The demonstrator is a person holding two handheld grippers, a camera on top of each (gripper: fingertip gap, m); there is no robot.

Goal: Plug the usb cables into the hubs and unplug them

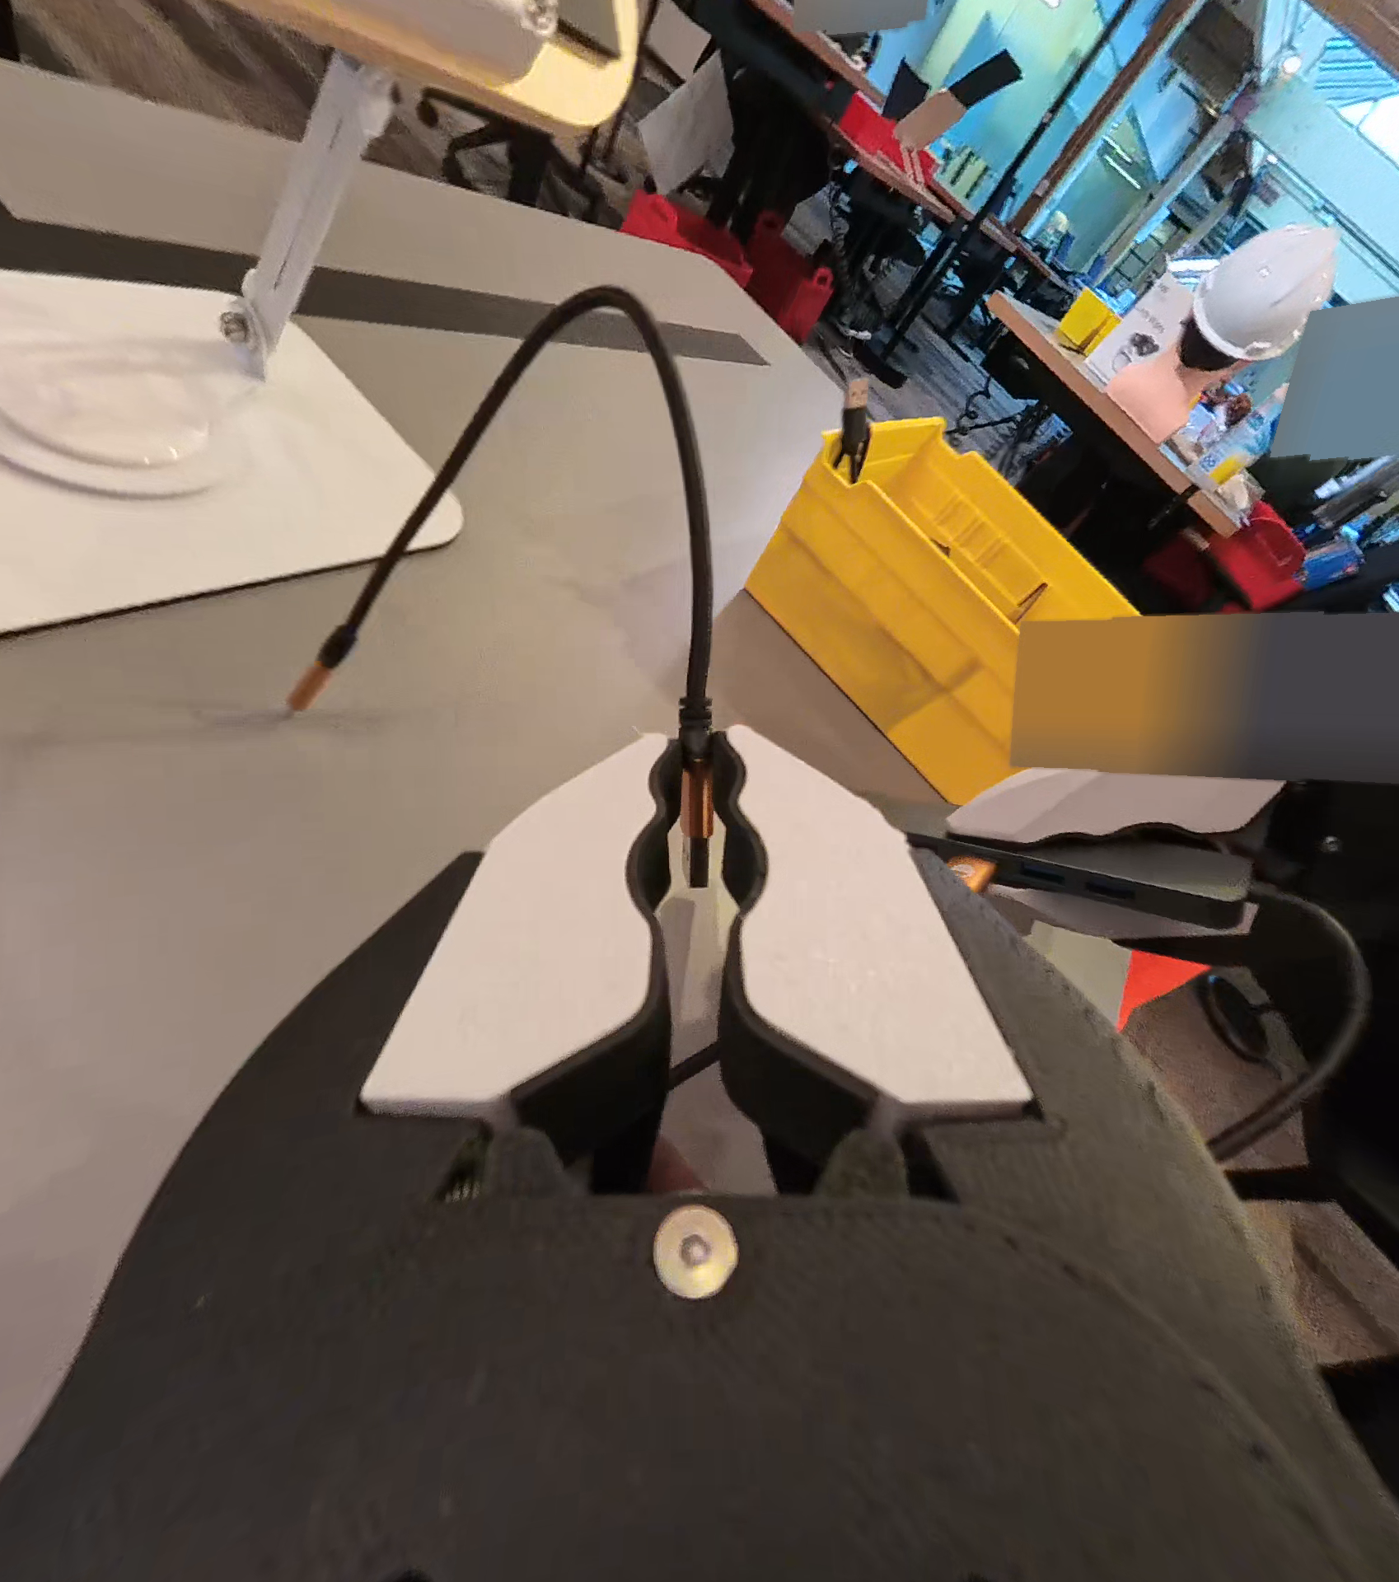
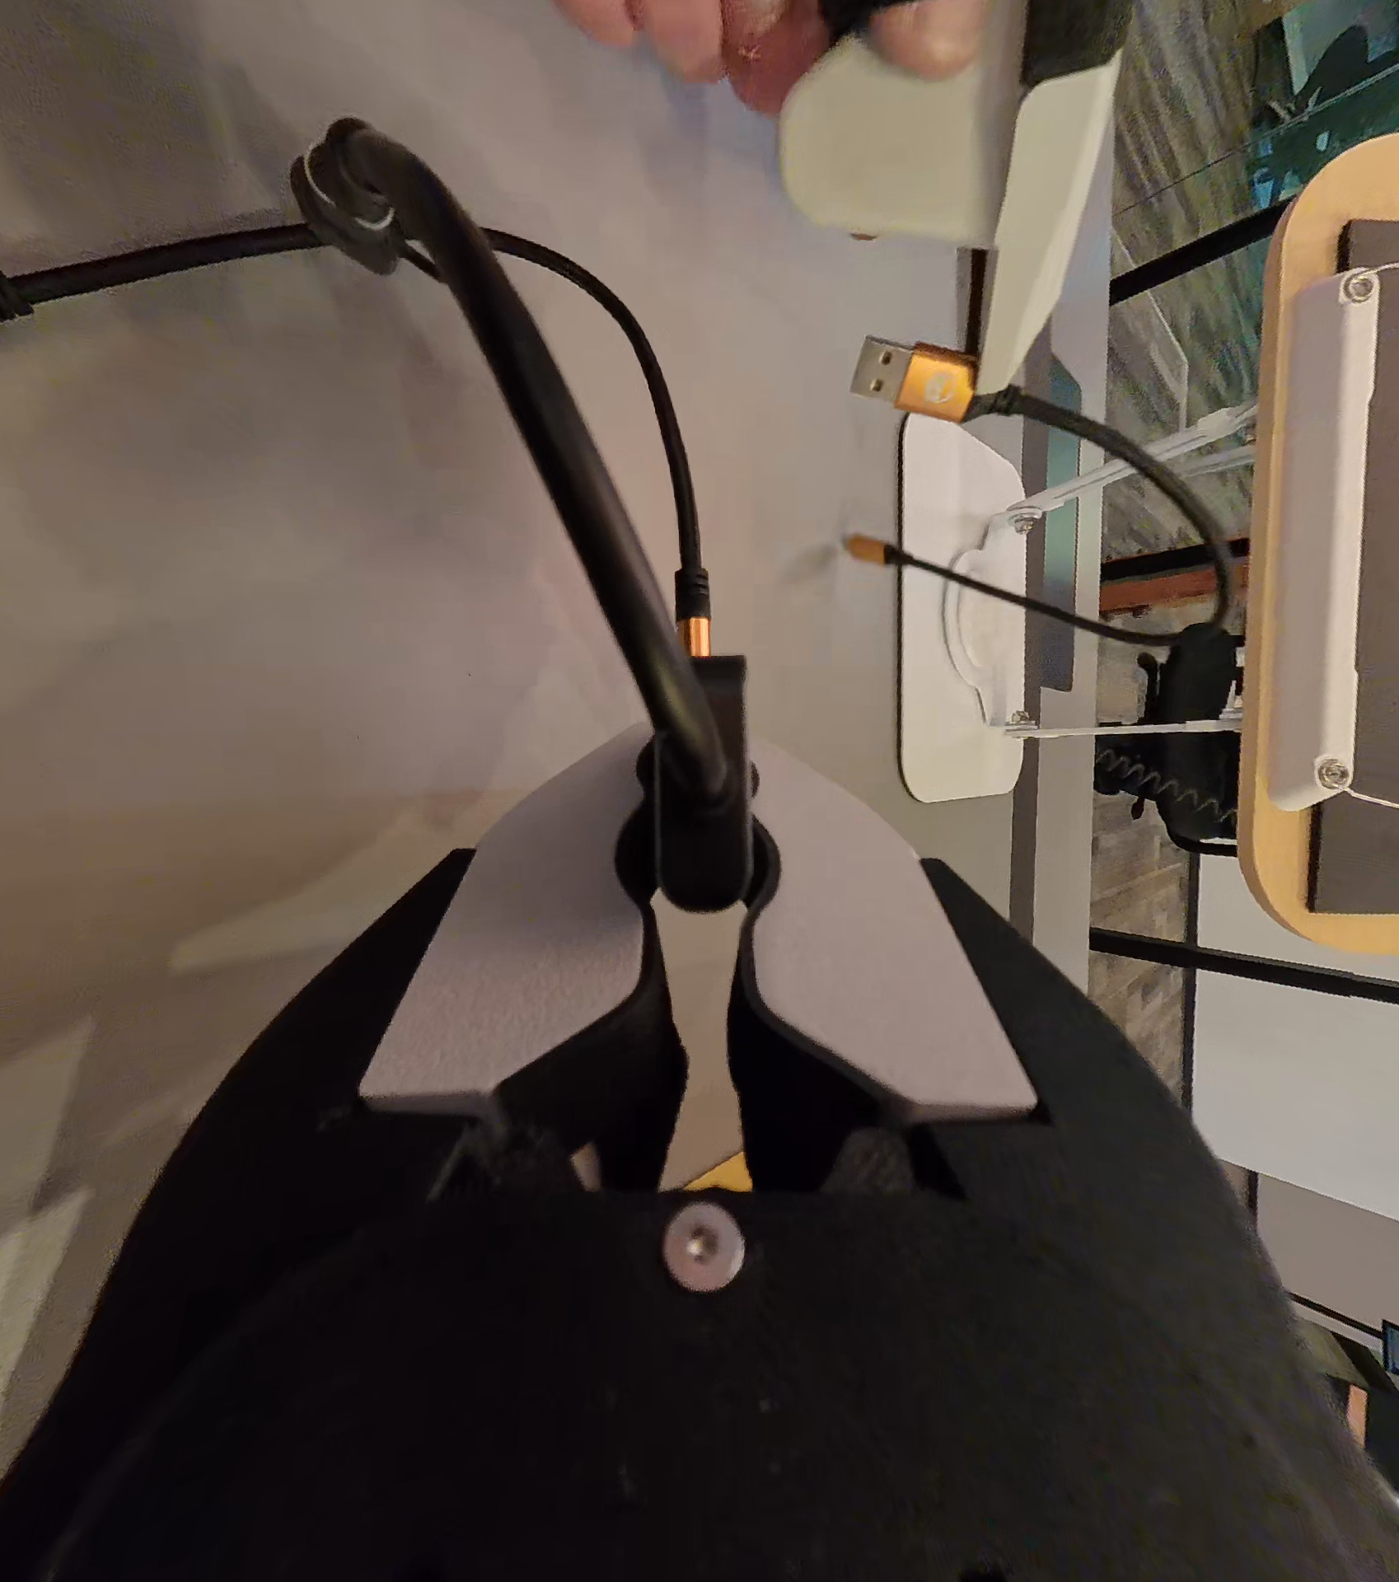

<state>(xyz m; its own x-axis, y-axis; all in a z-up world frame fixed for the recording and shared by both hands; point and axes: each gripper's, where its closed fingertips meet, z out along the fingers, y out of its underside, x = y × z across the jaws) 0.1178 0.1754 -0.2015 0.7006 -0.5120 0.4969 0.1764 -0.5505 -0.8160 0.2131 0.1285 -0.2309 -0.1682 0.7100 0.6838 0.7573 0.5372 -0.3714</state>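
Observation:
My left gripper (image 1: 696, 758) is shut on the orange USB-A plug (image 1: 697, 813) of a short black cable (image 1: 662, 359). The cable arcs up and over to its small orange end (image 1: 309, 680), which hangs just above the grey table. My right gripper (image 2: 700, 758) is shut on a dark USB hub (image 2: 717, 710). The hub's thick black lead (image 2: 508, 342) curves up and left. A thin cable's orange plug (image 2: 692, 629) sits in the hub's far end. The hub (image 1: 1133, 882) also shows at the right of the left wrist view. The held plug (image 2: 919, 381) shows at the upper right of the right wrist view.
A yellow bin (image 1: 919, 582) stands on the table's right corner with another USB plug (image 1: 854, 411) sticking up from it. A white stand base (image 1: 122, 479) lies at the far left. A hand (image 2: 705, 34) holds the left gripper. Desks and red bins stand behind. The gap from one gripper's tips to the other's is roughly 12 centimeters.

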